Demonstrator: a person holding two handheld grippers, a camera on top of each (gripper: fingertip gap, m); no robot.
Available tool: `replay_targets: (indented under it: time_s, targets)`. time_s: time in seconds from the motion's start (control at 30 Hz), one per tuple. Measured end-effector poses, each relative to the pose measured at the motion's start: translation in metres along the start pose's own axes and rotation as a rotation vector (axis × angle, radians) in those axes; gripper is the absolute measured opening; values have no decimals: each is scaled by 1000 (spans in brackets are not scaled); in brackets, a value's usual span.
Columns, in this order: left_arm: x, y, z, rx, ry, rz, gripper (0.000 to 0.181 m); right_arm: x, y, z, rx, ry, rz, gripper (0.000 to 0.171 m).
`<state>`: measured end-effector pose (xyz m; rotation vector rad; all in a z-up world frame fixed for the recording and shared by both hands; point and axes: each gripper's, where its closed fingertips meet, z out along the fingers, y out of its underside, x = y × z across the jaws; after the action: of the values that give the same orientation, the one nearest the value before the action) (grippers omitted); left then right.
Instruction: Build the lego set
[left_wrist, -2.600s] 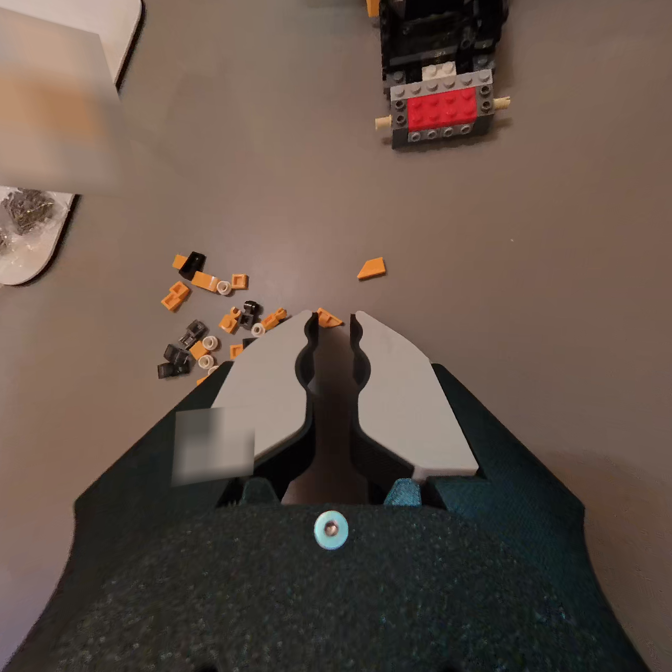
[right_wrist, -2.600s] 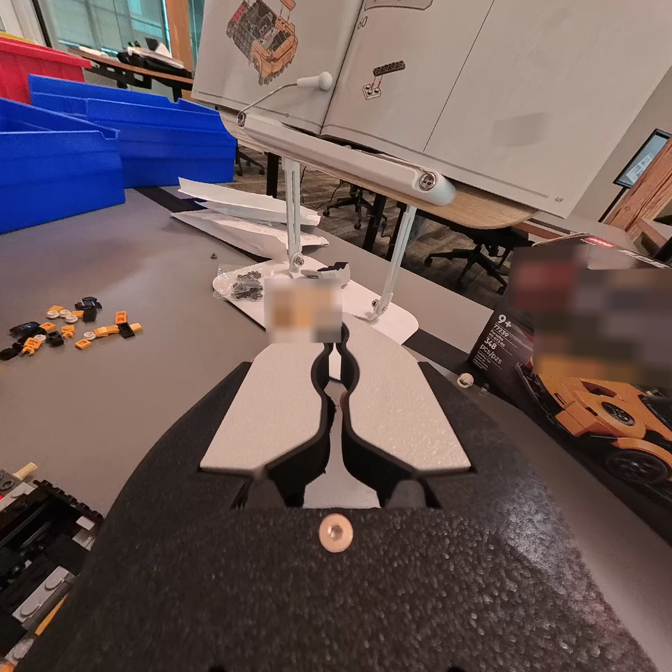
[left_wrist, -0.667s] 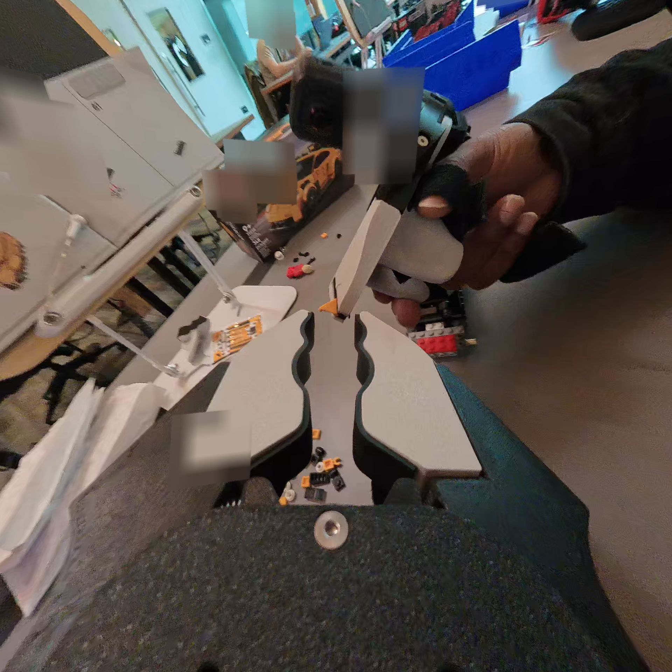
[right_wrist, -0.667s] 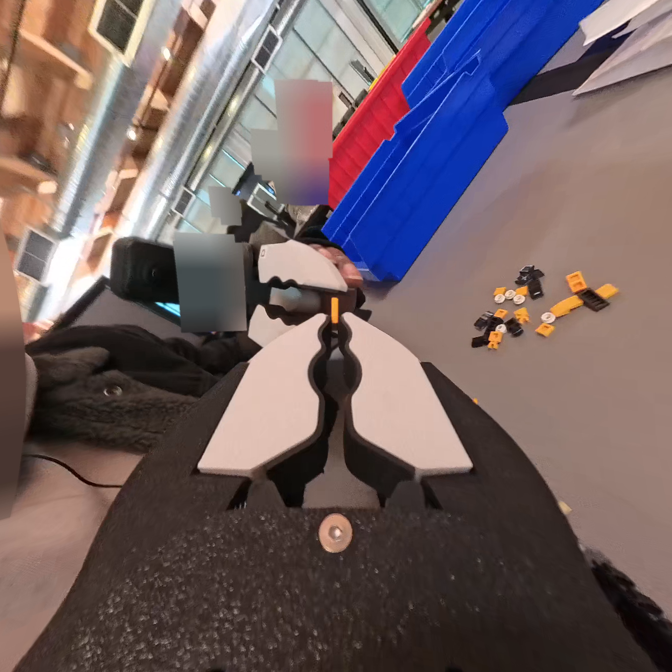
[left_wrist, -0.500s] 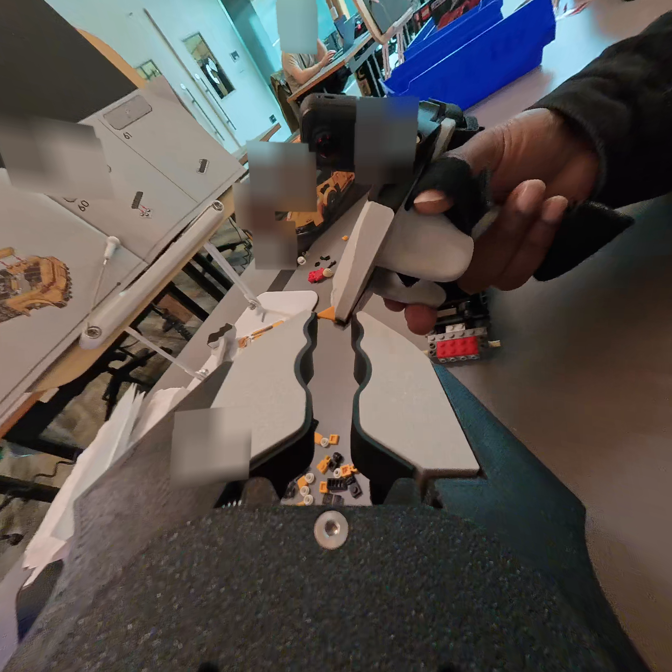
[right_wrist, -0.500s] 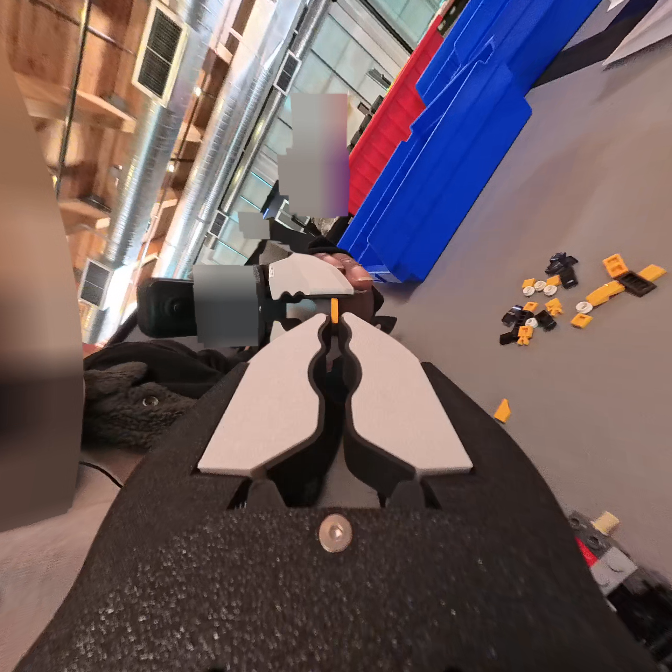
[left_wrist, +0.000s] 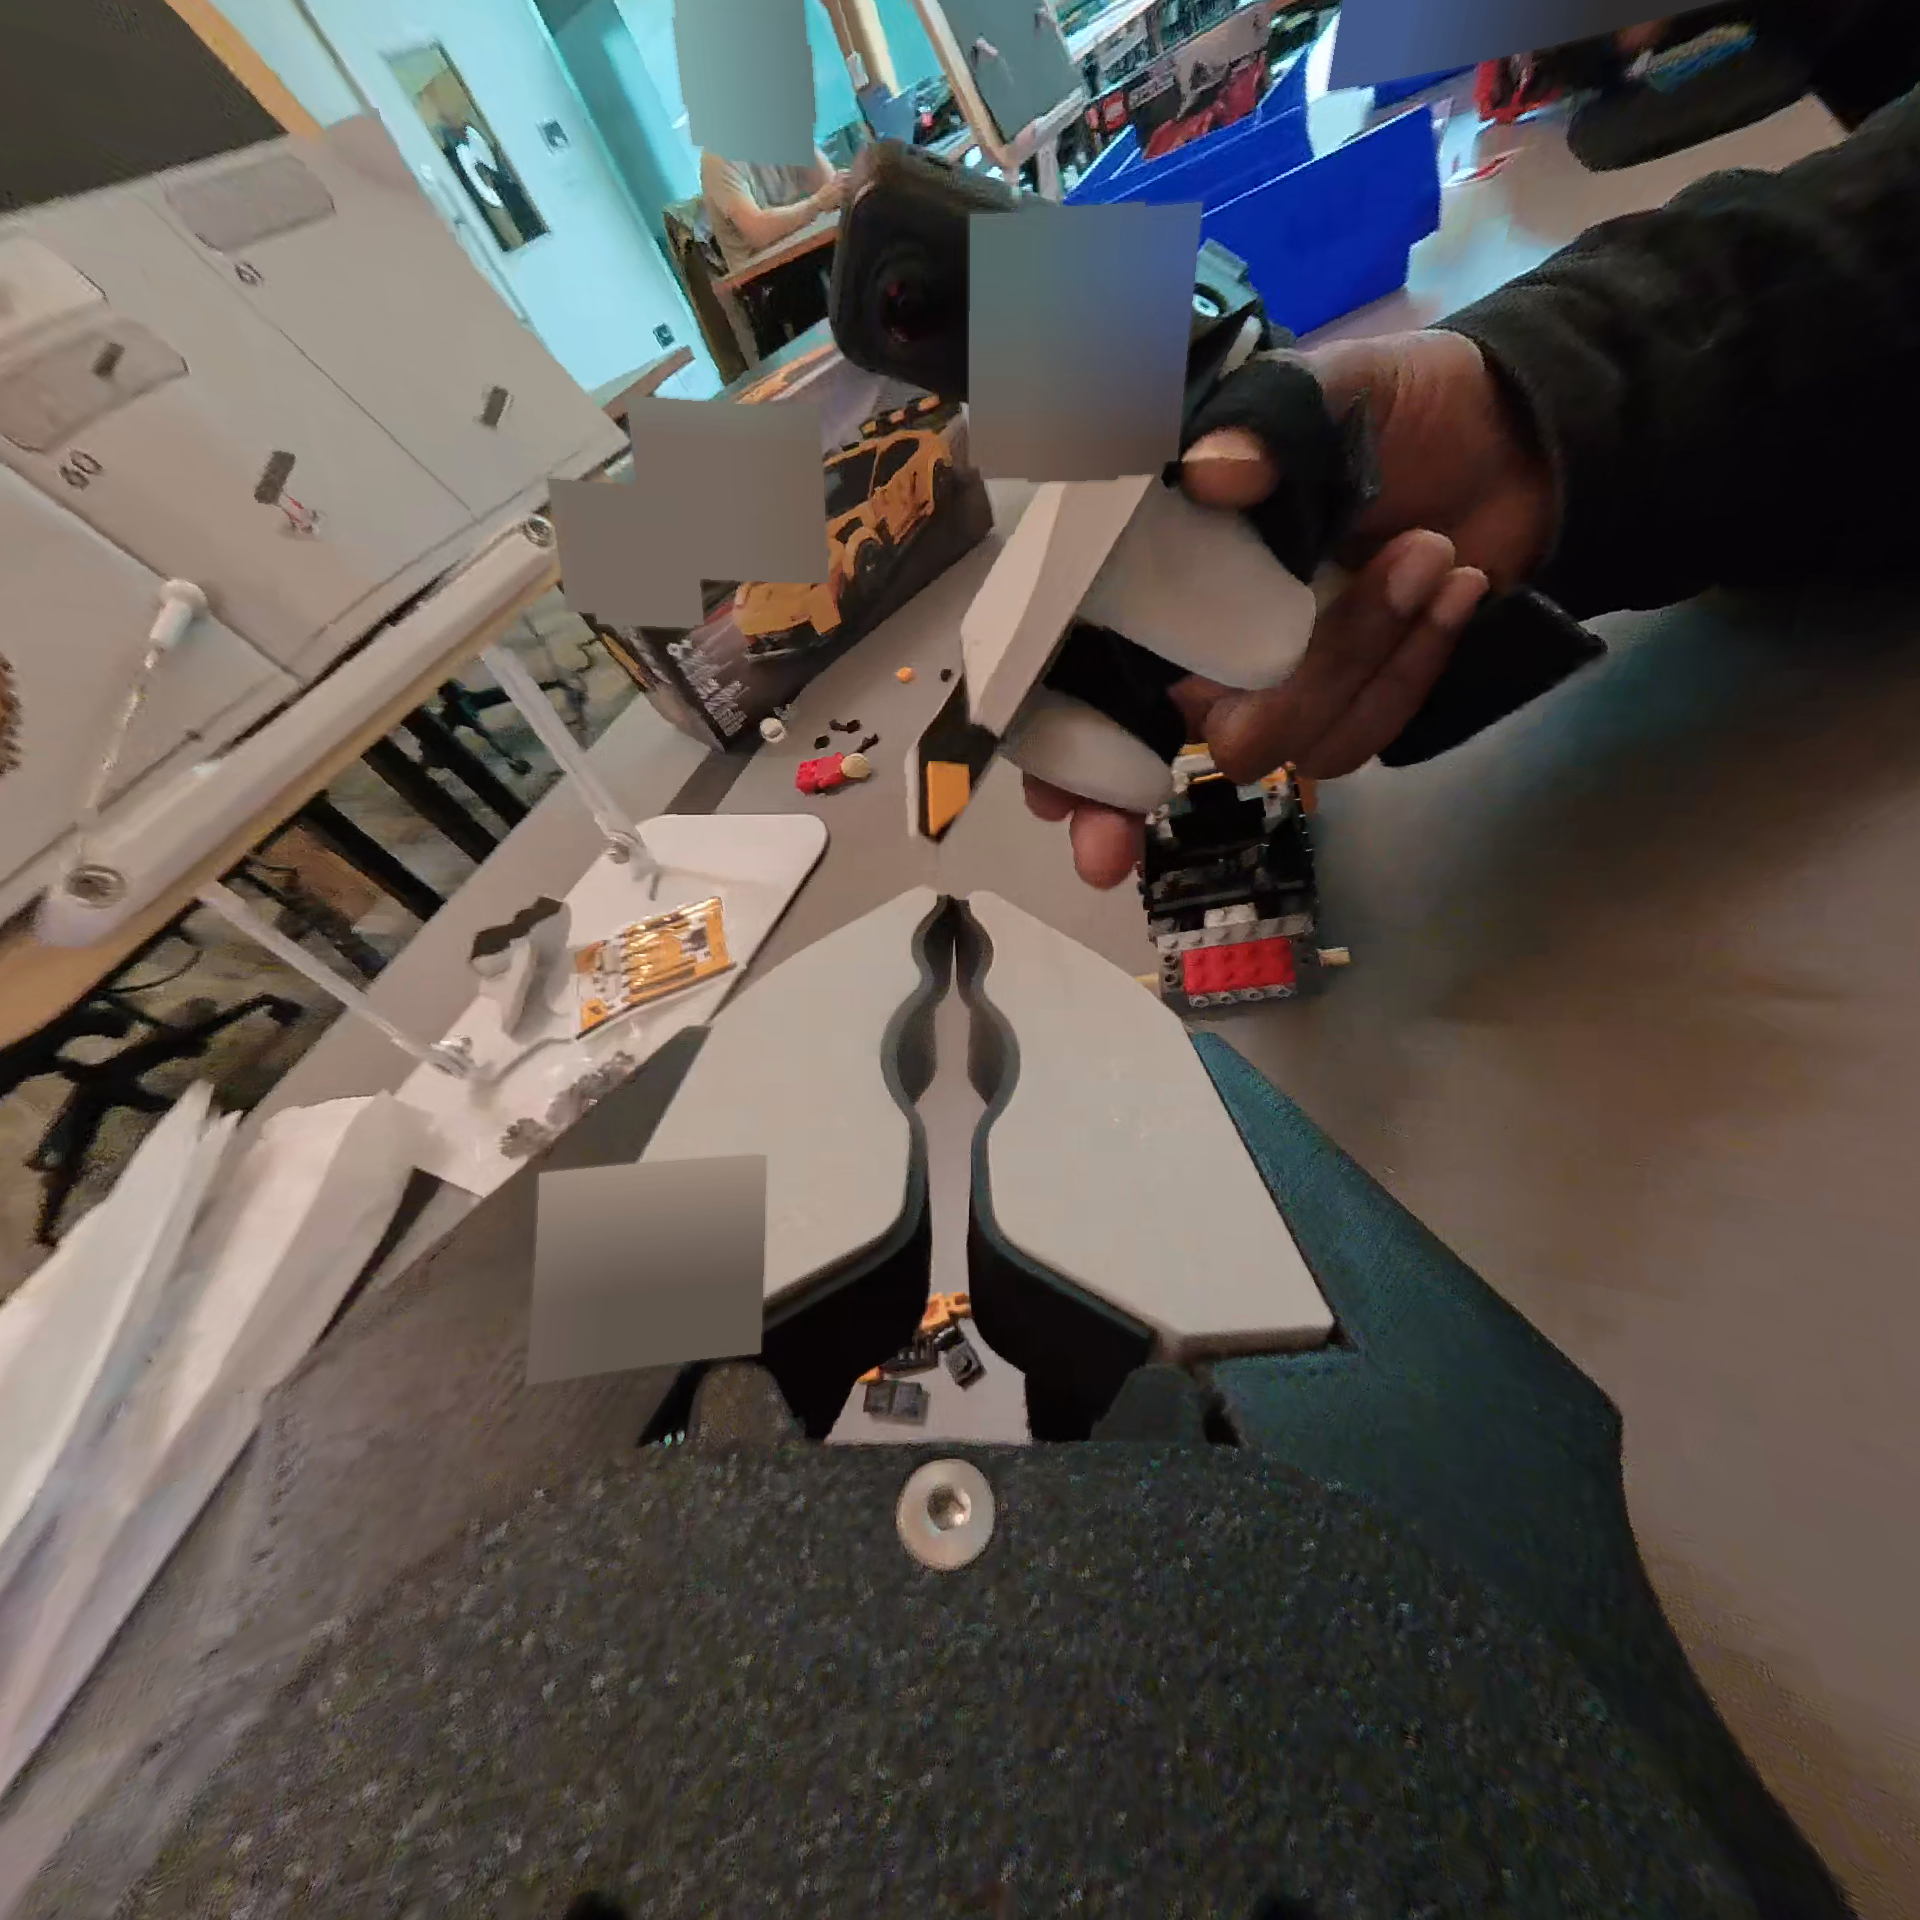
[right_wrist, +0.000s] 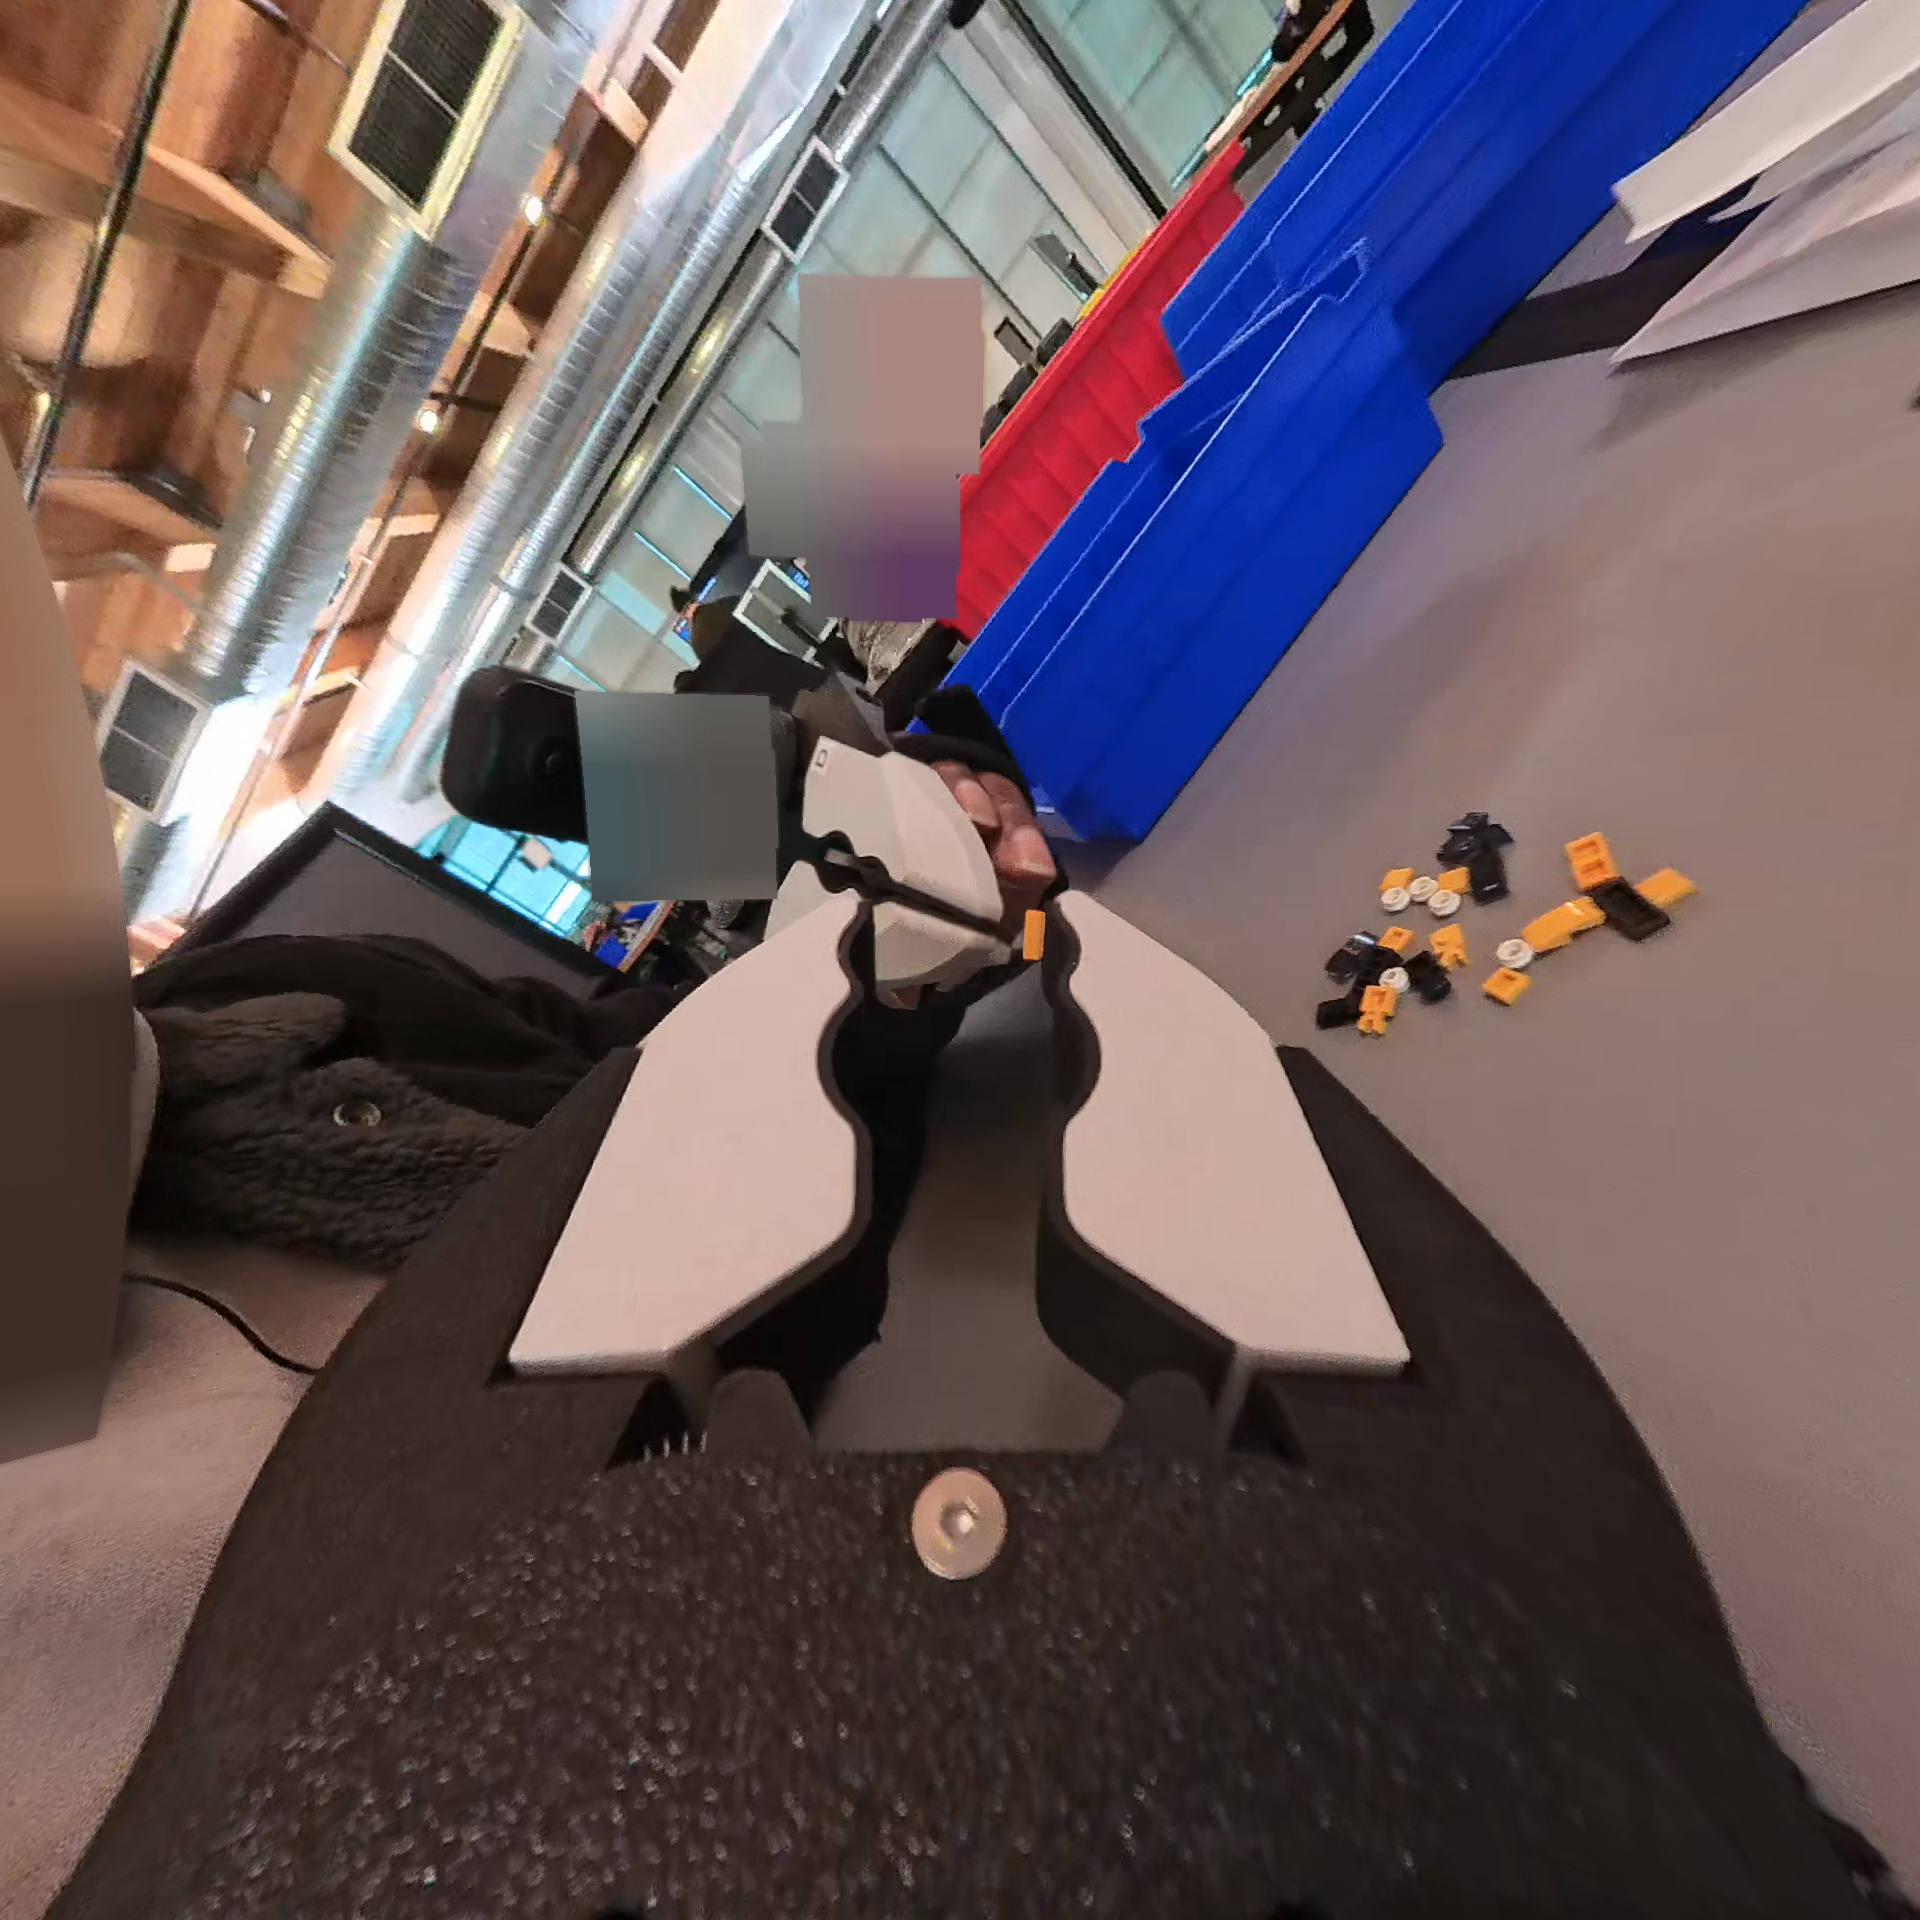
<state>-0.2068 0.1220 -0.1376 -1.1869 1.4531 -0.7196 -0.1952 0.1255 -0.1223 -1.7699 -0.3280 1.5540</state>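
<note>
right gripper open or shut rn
Open: in its own wrist view the right gripper shows a wide gap between its two fingertips.

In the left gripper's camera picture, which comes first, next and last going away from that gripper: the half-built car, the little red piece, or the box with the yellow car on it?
1. Half-built car: just right of the left gripper tips.
2. Little red piece: farther up the table, slightly left.
3. Box: behind it, farthest.

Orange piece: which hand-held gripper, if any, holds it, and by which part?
The left hand-held gripper, shut, seems to pinch the orange piece by its narrow end; the right hand-held gripper is open.
</note>
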Motion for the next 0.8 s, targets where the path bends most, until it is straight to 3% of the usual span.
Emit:
replay_targets:
  time_s: [0.23,0.57,0.8]
  targets:
    - [0,20,3,-48,48,-62,0,13,3,-3,-18,34,-9,23]
    - [-2,-7,14,57,-167,150,15,-2,9,8,5,-55,27,25]
    - [3,-8,14,46,-153,200,3,-2,16,12,-18,-60,32,26]
